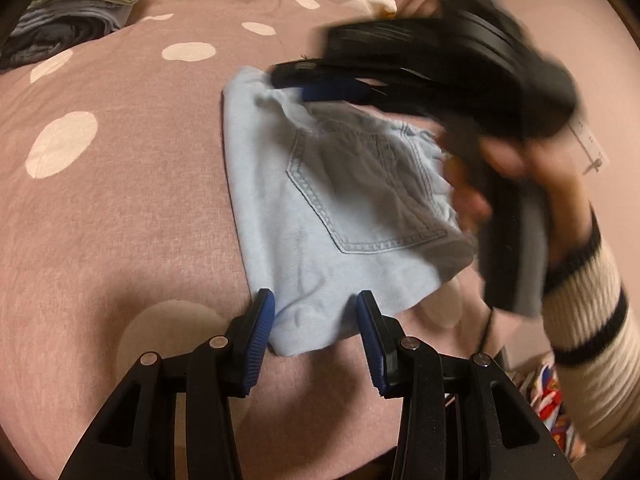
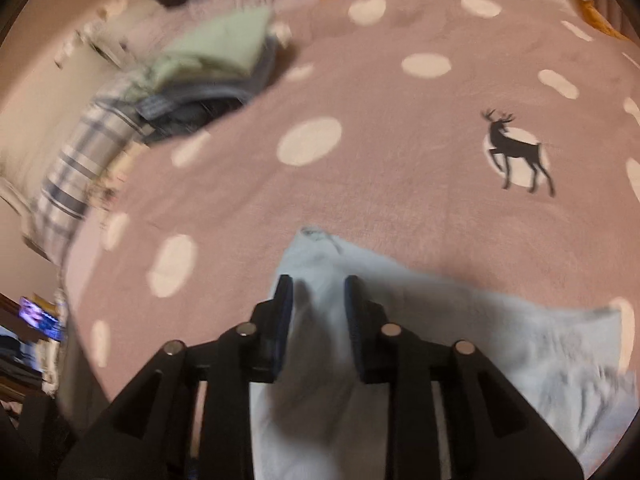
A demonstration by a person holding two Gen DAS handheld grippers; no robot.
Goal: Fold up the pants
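Folded pale-blue pants (image 1: 320,216) on dotted blanket (image 1: 120,200), both grippers' fingers (image 1: 260,328) spread, nothing pinched.

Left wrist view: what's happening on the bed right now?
A person is folding light blue pants on a pink dotted blanket, with a claw in each hand. The pants lie folded into a compact bundle, back pocket up. The left claw sits at the near corner, open, with the cloth between its pads but not pinched. The right claw, held by a hand in a striped sleeve, hovers open over the far edge, gripping nothing. A stack of folded clothes sits at the back.
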